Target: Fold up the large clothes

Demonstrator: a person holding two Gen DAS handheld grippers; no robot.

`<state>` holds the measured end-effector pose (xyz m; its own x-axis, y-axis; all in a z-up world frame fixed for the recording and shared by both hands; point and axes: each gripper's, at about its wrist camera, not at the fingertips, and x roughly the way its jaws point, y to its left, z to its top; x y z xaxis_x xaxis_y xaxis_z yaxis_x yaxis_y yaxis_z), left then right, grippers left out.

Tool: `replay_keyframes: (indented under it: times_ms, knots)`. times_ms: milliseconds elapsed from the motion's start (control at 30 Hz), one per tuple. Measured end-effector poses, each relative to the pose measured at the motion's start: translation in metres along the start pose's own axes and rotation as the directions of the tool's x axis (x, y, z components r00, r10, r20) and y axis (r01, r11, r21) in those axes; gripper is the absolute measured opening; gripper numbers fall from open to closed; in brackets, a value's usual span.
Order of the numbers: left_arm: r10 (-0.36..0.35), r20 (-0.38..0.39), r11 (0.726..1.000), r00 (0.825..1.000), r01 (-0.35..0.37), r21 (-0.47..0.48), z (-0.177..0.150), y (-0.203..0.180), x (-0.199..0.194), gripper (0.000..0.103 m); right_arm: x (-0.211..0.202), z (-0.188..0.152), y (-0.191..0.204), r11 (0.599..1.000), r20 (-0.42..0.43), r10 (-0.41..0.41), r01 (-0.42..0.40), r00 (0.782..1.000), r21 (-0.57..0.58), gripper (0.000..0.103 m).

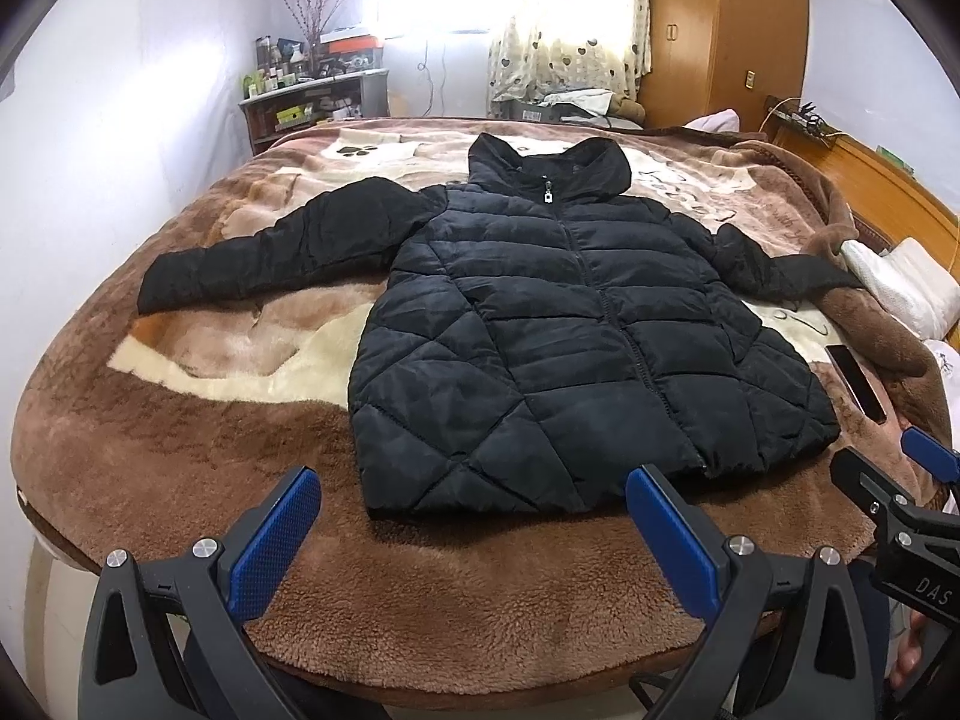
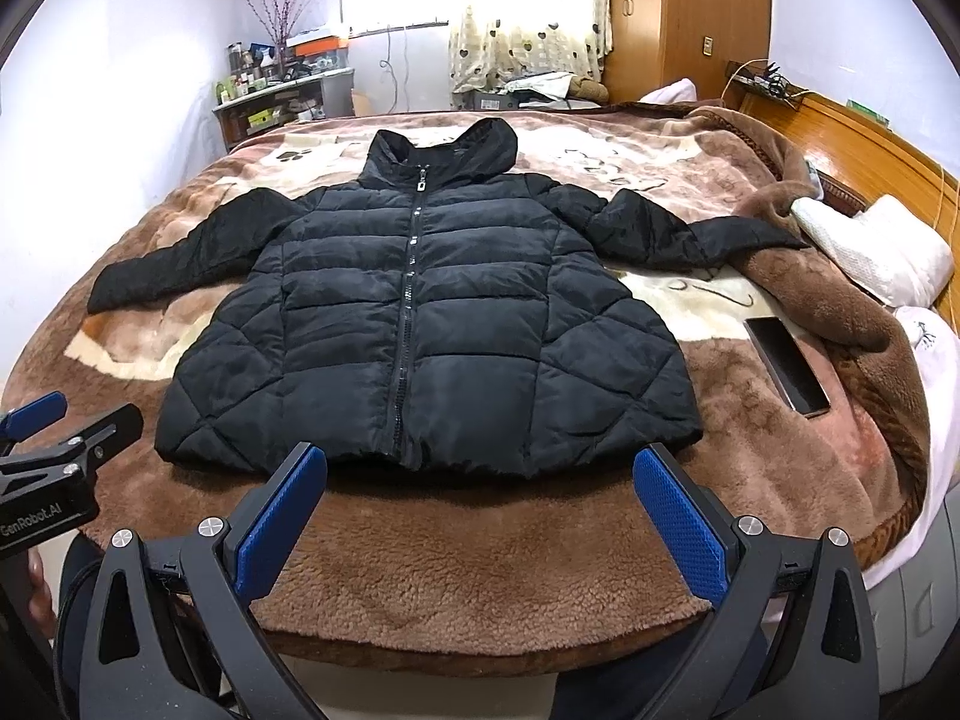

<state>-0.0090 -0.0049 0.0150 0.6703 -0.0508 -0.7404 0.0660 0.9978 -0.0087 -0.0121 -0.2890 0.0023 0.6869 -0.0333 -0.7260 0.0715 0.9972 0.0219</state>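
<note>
A black quilted puffer jacket (image 1: 540, 324) lies flat, front up and zipped, on the bed, sleeves spread to both sides and hood at the far end. It also shows in the right wrist view (image 2: 432, 324). My left gripper (image 1: 474, 492) is open and empty, held near the bed's front edge just short of the jacket's hem. My right gripper (image 2: 480, 474) is open and empty, also just in front of the hem. The right gripper's body shows at the right edge of the left wrist view (image 1: 900, 504).
A brown plush blanket (image 1: 180, 432) covers the bed. A dark phone (image 2: 786, 366) lies to the right of the jacket. White pillows (image 2: 876, 252) and a wooden headboard (image 2: 870, 132) are at the right. A cluttered shelf (image 2: 276, 102) stands at the back left.
</note>
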Motion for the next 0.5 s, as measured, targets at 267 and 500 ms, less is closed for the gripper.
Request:
replay_keyframes:
  times_ms: [267, 500]
  knots:
    - [-0.011, 0.004, 1.000, 1.000, 0.011, -0.003, 0.0005, -0.0001, -0.0026, 0.103, -0.0022, 0.0004, 0.0016, 1.000, 0.000, -0.002, 0.002, 1.000, 0.001, 0.102]
    - [-0.018, 0.002, 1.000, 1.000, 0.018, -0.004, 0.0010, 0.0019, -0.0025, 0.103, -0.0025, 0.0002, 0.0018, 1.000, -0.001, -0.002, 0.002, 1.000, 0.003, 0.102]
